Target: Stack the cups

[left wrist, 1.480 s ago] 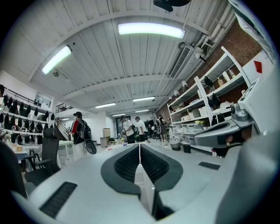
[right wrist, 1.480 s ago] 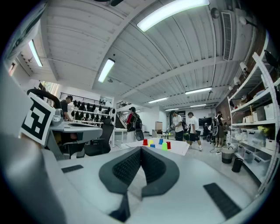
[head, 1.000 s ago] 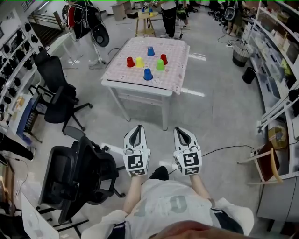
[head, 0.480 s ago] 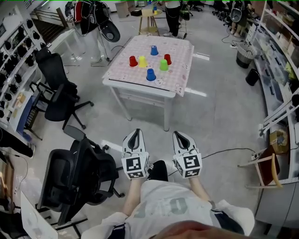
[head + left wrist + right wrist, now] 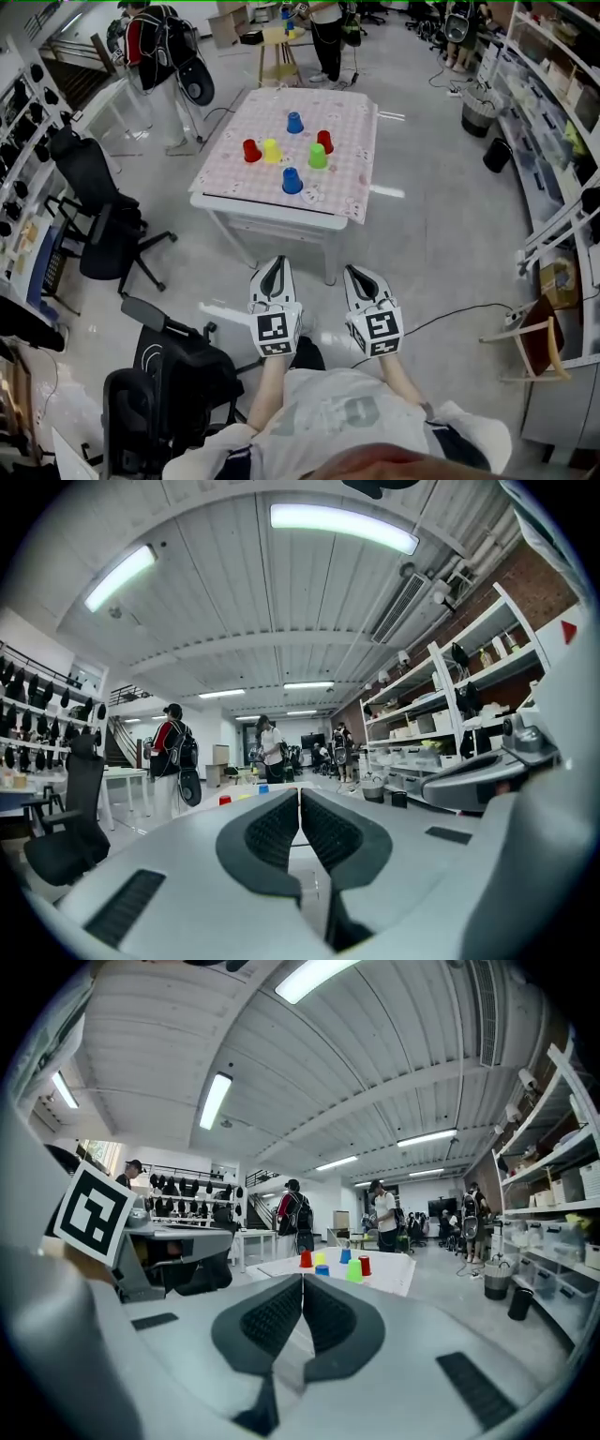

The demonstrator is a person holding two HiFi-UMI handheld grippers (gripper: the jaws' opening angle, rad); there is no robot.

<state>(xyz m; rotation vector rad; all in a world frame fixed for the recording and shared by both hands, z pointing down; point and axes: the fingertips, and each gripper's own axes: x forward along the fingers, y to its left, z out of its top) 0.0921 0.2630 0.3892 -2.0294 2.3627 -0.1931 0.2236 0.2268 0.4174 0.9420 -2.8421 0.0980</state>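
1. A table (image 5: 225,173) with a pink checked cloth stands ahead.
2. The left gripper (image 5: 275,269) and right gripper (image 5: 362,277), jaws together and empty, hover well short of it.
3. Six cups (image 5: 292,180) stand apart on the cloth, unstacked.

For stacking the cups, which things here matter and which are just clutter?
Job: red plastic cup, darker red plastic cup, far blue plastic cup, near blue plastic cup, yellow plastic cup, green plastic cup, pink checked table.
Lying about: black office chair, wooden stool, grey waste bin.
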